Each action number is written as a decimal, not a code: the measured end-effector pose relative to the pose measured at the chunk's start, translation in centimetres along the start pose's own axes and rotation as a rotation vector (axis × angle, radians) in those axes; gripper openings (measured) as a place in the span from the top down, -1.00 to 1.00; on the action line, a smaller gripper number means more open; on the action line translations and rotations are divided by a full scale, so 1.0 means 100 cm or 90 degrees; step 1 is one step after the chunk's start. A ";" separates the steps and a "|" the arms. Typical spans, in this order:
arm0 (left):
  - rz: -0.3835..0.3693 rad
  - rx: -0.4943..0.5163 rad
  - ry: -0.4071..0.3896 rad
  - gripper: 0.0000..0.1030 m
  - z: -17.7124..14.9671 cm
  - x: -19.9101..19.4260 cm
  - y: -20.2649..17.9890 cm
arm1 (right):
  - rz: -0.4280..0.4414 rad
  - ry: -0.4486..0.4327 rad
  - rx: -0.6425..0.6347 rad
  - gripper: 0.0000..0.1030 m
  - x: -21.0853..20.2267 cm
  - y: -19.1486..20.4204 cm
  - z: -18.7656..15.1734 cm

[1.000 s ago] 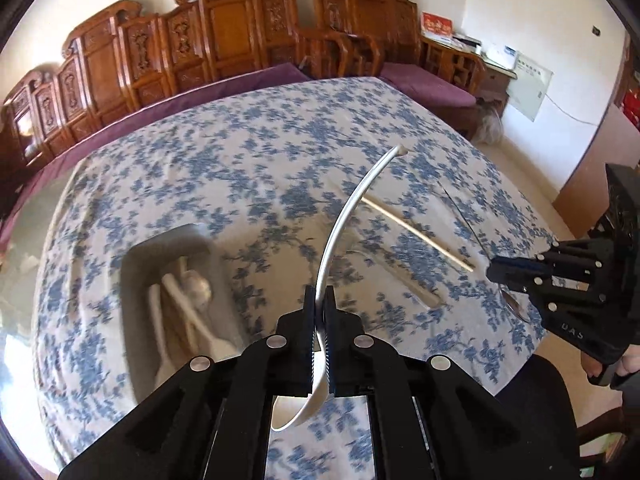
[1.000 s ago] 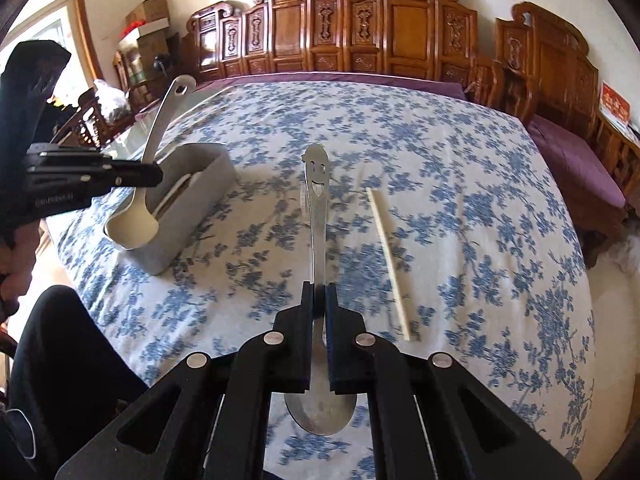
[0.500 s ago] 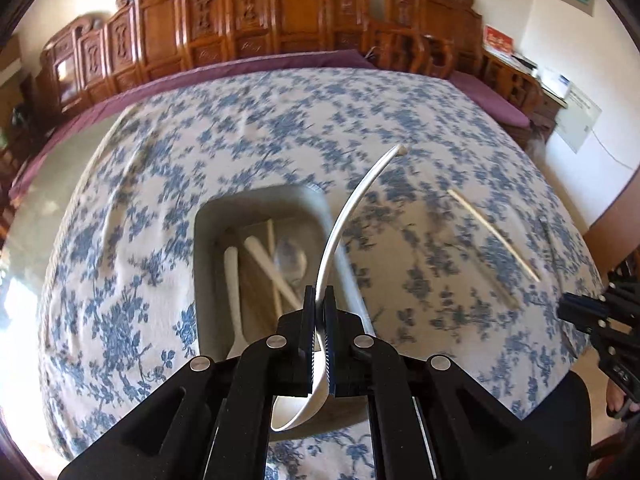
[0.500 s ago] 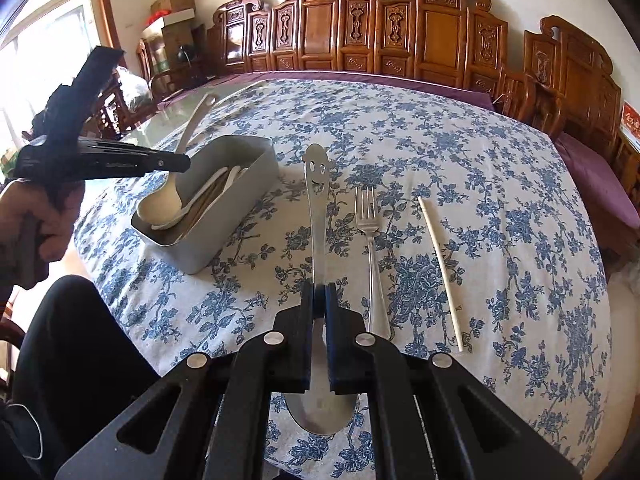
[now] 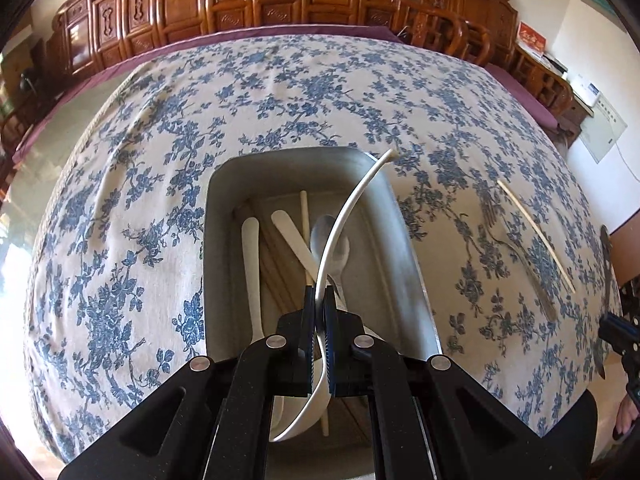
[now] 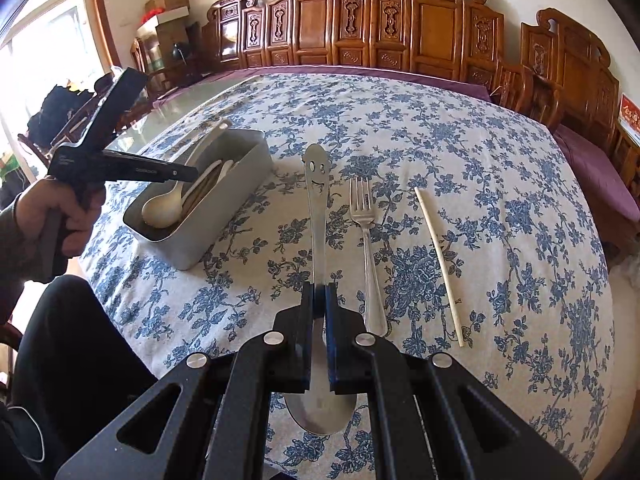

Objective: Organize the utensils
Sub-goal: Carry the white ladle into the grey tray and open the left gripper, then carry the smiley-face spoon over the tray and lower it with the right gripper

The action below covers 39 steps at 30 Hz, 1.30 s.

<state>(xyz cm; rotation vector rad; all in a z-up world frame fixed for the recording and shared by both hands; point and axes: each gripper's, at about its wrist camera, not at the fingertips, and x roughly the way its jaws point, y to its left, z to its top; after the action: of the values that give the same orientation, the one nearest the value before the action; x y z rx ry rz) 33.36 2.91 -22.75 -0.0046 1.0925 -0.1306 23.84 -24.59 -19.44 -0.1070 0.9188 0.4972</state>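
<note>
My left gripper [image 5: 319,300] is shut on a white plastic spoon [image 5: 352,204] and holds it low over the grey utensil box [image 5: 224,208], bowl end down inside the box. The box holds white spoons, a clear spoon and chopsticks. In the right wrist view the left gripper [image 6: 192,173] sits over the box [image 6: 236,208]. My right gripper [image 6: 319,300] is shut on a steel spoon [image 6: 316,184] with a smiley-face handle, above the tablecloth. A steel fork [image 6: 366,232] and one chopstick [image 6: 438,256] lie on the cloth to its right.
The table has a blue-flowered cloth [image 6: 440,152] with a purple cloth edge beyond it. Carved wooden chairs [image 6: 360,28] line the far side. The person's dark-trousered leg [image 6: 68,340] is at the table's near left edge.
My left gripper has carried the white spoon leftward and down into the grey box. My right gripper has kept hold of the steel spoon and shifted slightly, bringing the fork into view.
</note>
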 end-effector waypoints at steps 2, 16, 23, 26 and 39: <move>0.002 -0.010 0.008 0.94 0.001 0.004 0.004 | 0.000 0.001 0.000 0.87 0.001 0.001 0.001; 0.001 0.001 -0.018 0.82 -0.008 -0.028 0.021 | 0.017 -0.005 -0.004 0.87 0.012 0.034 0.019; 0.005 0.023 -0.058 0.81 -0.021 -0.067 0.034 | 0.038 -0.013 -0.014 0.87 0.019 0.066 0.041; 0.008 0.032 -0.071 0.80 -0.028 -0.082 0.041 | 0.046 -0.013 -0.021 0.87 0.025 0.083 0.051; 0.001 0.016 -0.108 0.77 -0.056 -0.112 0.076 | 0.059 0.005 -0.021 0.87 0.065 0.133 0.092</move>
<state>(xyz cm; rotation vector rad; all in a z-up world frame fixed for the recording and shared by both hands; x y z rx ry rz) 24.07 12.00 -15.94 0.0072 0.9221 -0.1402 27.77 -7.75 -17.29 -0.0962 0.9267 0.5984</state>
